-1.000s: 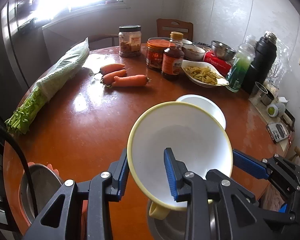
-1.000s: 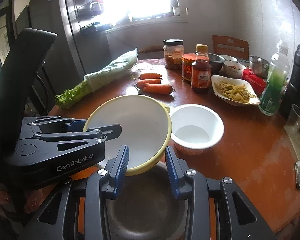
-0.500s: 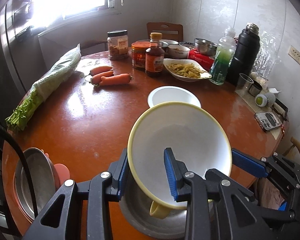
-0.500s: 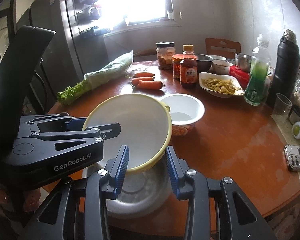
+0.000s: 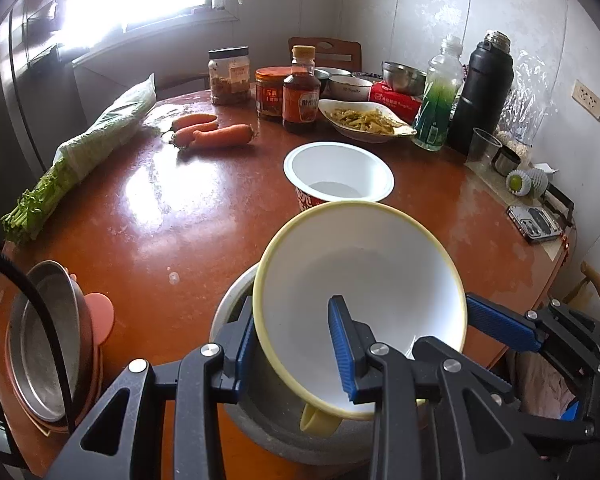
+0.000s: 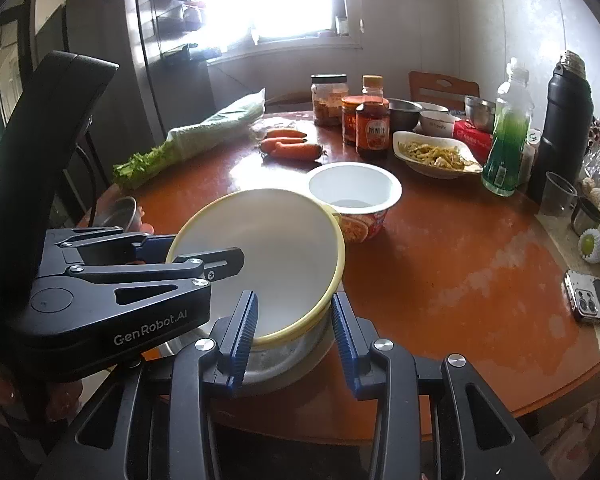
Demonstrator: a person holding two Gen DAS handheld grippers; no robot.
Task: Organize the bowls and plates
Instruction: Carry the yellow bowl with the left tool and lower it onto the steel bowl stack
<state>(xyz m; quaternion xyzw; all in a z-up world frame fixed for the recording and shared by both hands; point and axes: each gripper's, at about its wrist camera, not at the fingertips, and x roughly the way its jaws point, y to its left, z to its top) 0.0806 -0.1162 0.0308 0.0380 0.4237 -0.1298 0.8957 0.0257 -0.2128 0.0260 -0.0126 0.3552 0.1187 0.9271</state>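
Observation:
My left gripper [image 5: 296, 346] is shut on the rim of a white bowl with a yellow rim [image 5: 364, 280], holding it tilted over a steel bowl [image 5: 260, 412] at the table's near edge. The yellow-rimmed bowl [image 6: 276, 252] and steel bowl [image 6: 292, 356] also show in the right wrist view. My right gripper [image 6: 294, 328] is open, its fingers either side of the steel bowl's near rim. A white instant-noodle bowl [image 5: 338, 172] stands just beyond. A stack of steel and pink plates [image 5: 48, 340] lies at the left edge.
The round brown table [image 5: 172, 216] carries three carrots [image 5: 212, 134], bagged celery [image 5: 84, 152], jars and a sauce bottle [image 5: 300, 92], a dish of food [image 5: 364, 120], a green bottle [image 5: 436, 104], a black flask [image 5: 480, 92], a phone [image 5: 534, 224].
Both grippers have pulled back toward the near table edge with the yellow-rimmed bowl. The steel bowl beneath now shows more fully and the noodle bowl lies farther off.

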